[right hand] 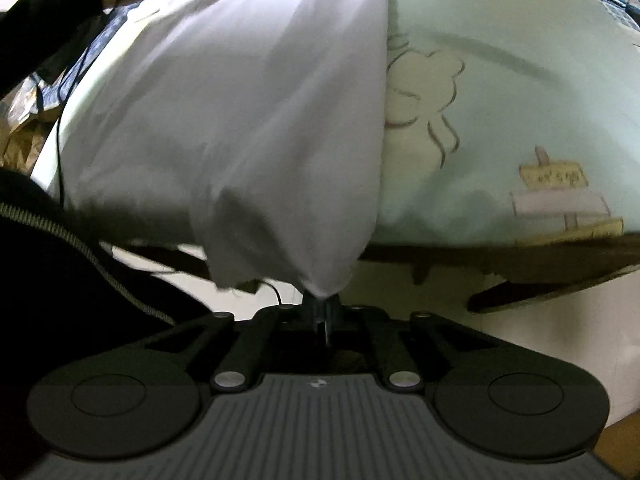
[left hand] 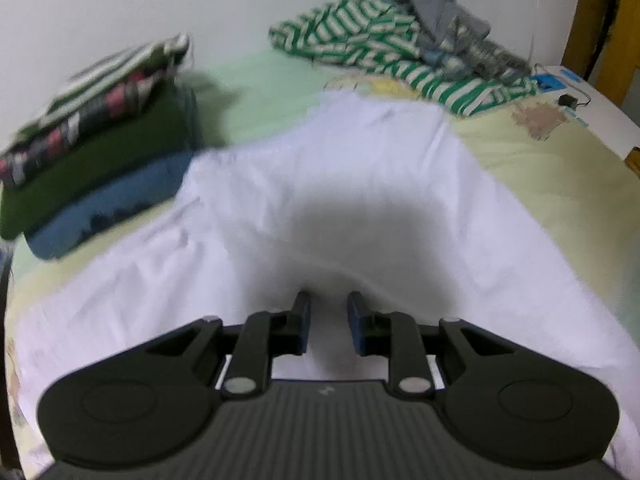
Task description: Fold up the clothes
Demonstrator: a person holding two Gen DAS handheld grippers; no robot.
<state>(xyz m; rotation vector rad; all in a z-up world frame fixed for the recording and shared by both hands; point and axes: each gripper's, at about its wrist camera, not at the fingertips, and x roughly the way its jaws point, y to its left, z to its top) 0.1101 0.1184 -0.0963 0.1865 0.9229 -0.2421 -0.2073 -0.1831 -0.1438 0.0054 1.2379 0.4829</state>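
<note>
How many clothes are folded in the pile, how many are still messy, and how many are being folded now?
Folded in the stack: 4 (striped top, plaid one, dark green one, blue one)
Messy heap: 2 (green-striped garment, grey garment)
Being folded: 1 (white garment)
Total: 7

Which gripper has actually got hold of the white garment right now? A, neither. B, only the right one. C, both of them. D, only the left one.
B: the right gripper is shut on a bunched corner of the white garment, while the left gripper hangs open above the cloth with a clear gap between its fingers.
</note>
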